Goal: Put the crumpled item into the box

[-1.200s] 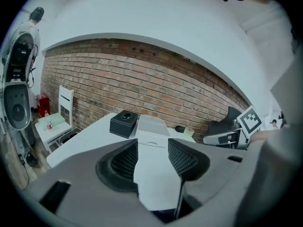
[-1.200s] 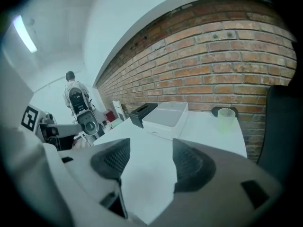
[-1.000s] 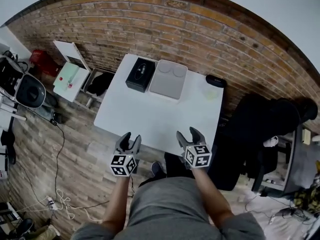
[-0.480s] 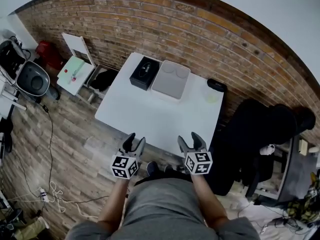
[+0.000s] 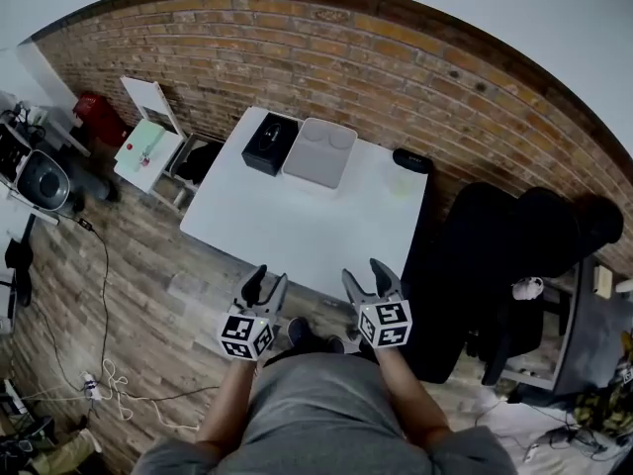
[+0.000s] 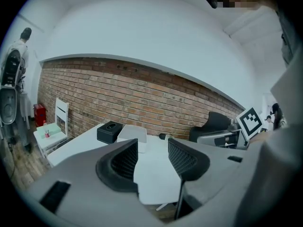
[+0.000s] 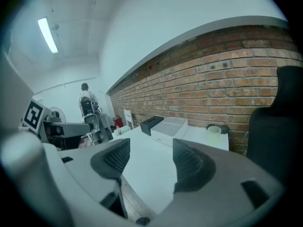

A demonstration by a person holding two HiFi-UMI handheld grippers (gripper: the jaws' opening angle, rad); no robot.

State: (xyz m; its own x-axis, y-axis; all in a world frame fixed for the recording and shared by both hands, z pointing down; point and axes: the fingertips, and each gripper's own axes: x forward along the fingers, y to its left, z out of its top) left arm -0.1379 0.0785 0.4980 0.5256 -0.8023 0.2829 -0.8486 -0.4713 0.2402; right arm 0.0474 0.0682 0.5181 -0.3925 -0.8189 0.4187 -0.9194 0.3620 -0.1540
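A white table (image 5: 297,231) stands against the brick wall. At its far edge sit a black box (image 5: 269,143) and, beside it, a shallow light-grey box (image 5: 319,152). A pale, translucent cup-like item (image 5: 400,183) rests near the far right corner, and the right gripper view shows that pale item (image 7: 214,130) too. My left gripper (image 5: 259,287) and right gripper (image 5: 364,280) hover side by side just before the table's near edge, both open and empty. In the left gripper view the black box (image 6: 109,131) and grey box (image 6: 132,134) lie far beyond the left gripper (image 6: 152,157).
A small black object (image 5: 410,160) lies at the table's far right corner. A black office chair (image 5: 495,255) stands to the right. A small white side table (image 5: 148,148) and equipment stand at the left. Cables (image 5: 114,384) run over the wooden floor.
Both grippers have risen a little and drifted while staying open and empty. The head view has shifted, so the table sits slightly further left and up in the picture.
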